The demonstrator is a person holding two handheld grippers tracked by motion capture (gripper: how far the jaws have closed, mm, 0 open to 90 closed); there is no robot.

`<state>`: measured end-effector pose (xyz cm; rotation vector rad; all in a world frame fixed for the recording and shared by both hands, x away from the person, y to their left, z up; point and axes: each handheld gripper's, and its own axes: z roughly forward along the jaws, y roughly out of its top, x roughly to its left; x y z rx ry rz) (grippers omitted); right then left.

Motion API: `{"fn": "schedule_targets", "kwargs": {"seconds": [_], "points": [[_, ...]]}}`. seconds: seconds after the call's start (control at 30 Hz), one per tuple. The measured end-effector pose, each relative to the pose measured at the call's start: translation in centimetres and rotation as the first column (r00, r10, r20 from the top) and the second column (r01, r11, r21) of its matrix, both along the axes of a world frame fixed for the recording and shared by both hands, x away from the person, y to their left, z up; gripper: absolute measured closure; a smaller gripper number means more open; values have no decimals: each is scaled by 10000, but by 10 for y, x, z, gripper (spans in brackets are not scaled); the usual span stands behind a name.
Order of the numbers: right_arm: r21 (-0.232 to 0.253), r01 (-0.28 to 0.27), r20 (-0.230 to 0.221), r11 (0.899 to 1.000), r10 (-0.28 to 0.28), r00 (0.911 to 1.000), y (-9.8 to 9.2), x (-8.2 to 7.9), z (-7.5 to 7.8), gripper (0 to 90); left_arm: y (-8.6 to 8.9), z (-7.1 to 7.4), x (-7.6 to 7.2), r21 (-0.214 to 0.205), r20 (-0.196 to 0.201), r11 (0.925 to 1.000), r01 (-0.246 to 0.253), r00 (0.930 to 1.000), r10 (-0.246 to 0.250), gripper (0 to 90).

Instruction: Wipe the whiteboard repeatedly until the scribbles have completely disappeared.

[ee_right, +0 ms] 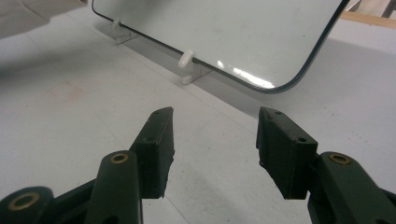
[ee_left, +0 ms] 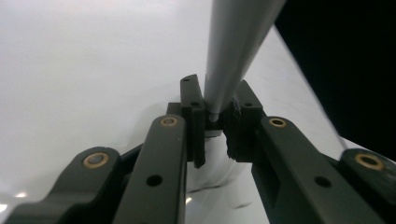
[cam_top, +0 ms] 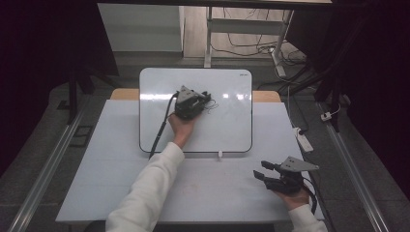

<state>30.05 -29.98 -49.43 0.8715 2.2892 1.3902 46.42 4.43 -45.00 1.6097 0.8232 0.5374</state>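
Observation:
A white dry-erase board [cam_top: 232, 125] leans up at the back of the white table [cam_top: 96, 183]. My left gripper [cam_top: 205, 100] is held against the board's upper middle, beside a small black scribble [cam_top: 212, 104]. In the left gripper view, my left gripper [ee_left: 217, 93] is shut on a grey pen-like rod [ee_left: 238, 42], close over the board's surface [ee_left: 93, 70]. My right gripper [cam_top: 261, 171] hovers low over the table's front right. Its jaws [ee_right: 215, 121] stand open with nothing between them, pointing at the board's lower corner [ee_right: 280, 86].
Small white clips [ee_right: 187, 58] prop the board's bottom edge on the table. A white power strip [cam_top: 303, 140] and cables lie on the floor to the right. A desk frame [cam_top: 209, 34] stands behind the table. Dark curtains hang on both sides.

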Motion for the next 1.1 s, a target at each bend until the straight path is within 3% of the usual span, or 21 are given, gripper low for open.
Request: {"fn": "schedule_targets", "kwargs": {"seconds": [0.1, 0.2, 0.23, 0.27, 0.3, 0.53, 0.63, 0.73, 0.8, 0.87, 1.03, 1.1], "points": [[-90, 25, 68, 10000, -24, 10000, 1, -1, 0, 462, -9, -1, -1, 141, 62, 9999, 98, 9999, -99, 781], [-51, 105, 46, 9999, -105, 9999, -1, -2, 0, 463, 9, 4, 3, -33, 181, 9994, -349, 9992, 350, 781], [-33, 141, 35, 9999, -141, 9999, -2, -2, 0, 463, 9, 4, 3, -33, 181, 9994, -349, 9992, 350, 782], [-23, 174, 33, 9998, -174, 9998, -3, -2, 0, 462, 18, 6, 6, -350, 89, 9985, -417, 9991, 420, 781], [-10, 186, 34, 9998, -186, 9998, -4, -2, 0, 463, 18, 5, 5, -316, 123, 9986, -433, 9990, 437, 781], [-81, 114, 94, 9999, -113, 9999, 0, -3, 1, 463, -15, -4, -2, 58, 180, 9999, 144, 9997, -145, 782], [-115, 124, 75, 9999, -123, 9999, -1, -3, 0, 463, 1, 1, 0, 27, 218, 9997, -251, 9994, 250, 782], [-28, 175, 73, 9998, -174, 9998, -3, -3, 0, 463, 25, 7, 4, -381, 136, 9967, -718, 9973, 724, 782], [-37, 173, 76, 9998, -173, 9998, -3, -3, 1, 463, 31, 7, 5, -621, 15, 9951, -775, 9970, 777, 782], [-35, 129, 71, 9999, -129, 9999, -1, -3, 1, 463, 24, 4, 3, -540, 7, 9964, -657, 9978, 658, 782], [-183, 32, 129, 9998, -30, 9999, 4, -4, 1, 463, -14, -5, -4, -59, 54, 9999, 81, 10000, -81, 782], [-226, 54, 142, 9997, -51, 9999, 3, -4, 0, 462, -16, -4, -3, 30, 101, 10000, 88, 9999, -88, 782]]}}
